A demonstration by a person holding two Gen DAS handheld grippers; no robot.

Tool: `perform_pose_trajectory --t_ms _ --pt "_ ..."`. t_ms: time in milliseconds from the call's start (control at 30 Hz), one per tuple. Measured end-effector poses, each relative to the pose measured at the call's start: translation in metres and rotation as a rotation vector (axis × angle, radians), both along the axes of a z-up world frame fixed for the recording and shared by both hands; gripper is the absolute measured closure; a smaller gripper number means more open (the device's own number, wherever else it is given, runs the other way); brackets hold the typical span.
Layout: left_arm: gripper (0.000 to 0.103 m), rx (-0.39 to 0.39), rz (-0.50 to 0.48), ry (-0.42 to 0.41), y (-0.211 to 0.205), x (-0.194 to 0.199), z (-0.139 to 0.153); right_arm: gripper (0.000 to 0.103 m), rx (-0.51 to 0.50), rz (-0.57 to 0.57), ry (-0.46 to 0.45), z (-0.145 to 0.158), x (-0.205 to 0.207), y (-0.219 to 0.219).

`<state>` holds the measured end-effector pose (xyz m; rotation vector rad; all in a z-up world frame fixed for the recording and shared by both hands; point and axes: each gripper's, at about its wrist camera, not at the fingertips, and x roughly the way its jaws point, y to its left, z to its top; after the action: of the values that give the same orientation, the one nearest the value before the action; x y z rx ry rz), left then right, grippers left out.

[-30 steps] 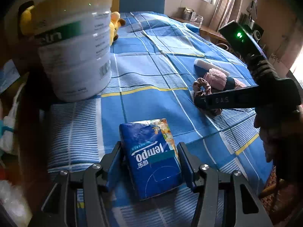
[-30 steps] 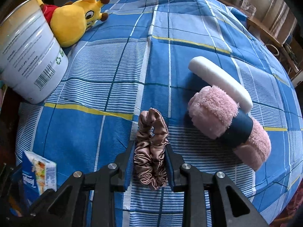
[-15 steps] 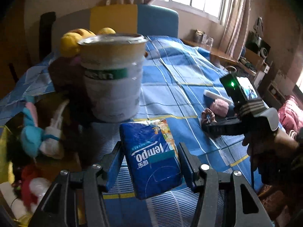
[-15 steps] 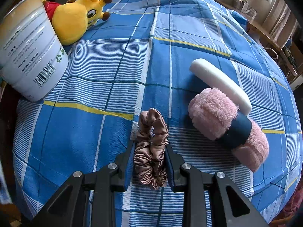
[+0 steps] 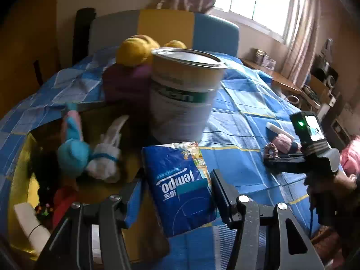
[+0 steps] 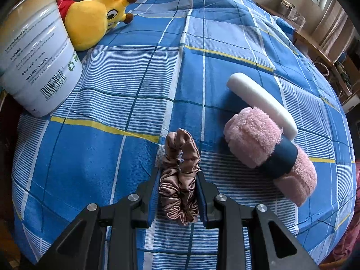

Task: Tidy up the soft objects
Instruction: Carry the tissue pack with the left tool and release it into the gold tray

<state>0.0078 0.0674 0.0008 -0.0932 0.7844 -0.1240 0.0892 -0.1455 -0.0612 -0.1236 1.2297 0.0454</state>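
Left wrist view. The left gripper (image 5: 177,193) is clenched on a blue Tempo tissue pack (image 5: 180,184), which is held clear of the bed over the near corner of an open cardboard box (image 5: 22,157). The box stands against the bed's left edge and holds a light-blue plush (image 5: 73,155), a white plush (image 5: 104,164) and other soft items too blurred to name. A large white tin (image 5: 184,94) stands upright on the blue plaid bedsheet (image 5: 243,121) just beyond the pack, with a yellow plush toy (image 5: 135,49) behind it. A padded headboard (image 5: 166,29) in grey, yellow and blue panels closes the far end of the bed. Behind it are a bright window (image 5: 254,2) with curtains (image 5: 299,33), and at right a wooden shelf with clutter (image 5: 315,90). The right gripper (image 5: 281,157), held in a person's hand (image 5: 324,184), reaches in from the right.

Right wrist view. The right gripper (image 6: 178,193) grasps a brown satin scrunchie (image 6: 180,180) that lies on the bedsheet (image 6: 135,90). Just to its right lie a rolled pink towel with a dark band (image 6: 267,148) and, touching the towel's far side, a white foam stick (image 6: 261,99). At far left the tin (image 6: 38,63) stands with the yellow plush (image 6: 94,24) beside it.
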Motion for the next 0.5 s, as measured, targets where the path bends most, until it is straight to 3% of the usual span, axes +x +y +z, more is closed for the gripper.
perform_pose_trajectory --t_ms 267,500 --pt "0.046 -0.055 0.127 0.025 0.055 0.0 -0.005 0.074 -0.014 0.006 -0.005 0.0 -0.001 0.001" --pt "0.046 -0.102 0.338 0.034 0.139 -0.007 -0.008 0.074 -0.021 0.008 -0.007 0.001 -0.002 0.004"
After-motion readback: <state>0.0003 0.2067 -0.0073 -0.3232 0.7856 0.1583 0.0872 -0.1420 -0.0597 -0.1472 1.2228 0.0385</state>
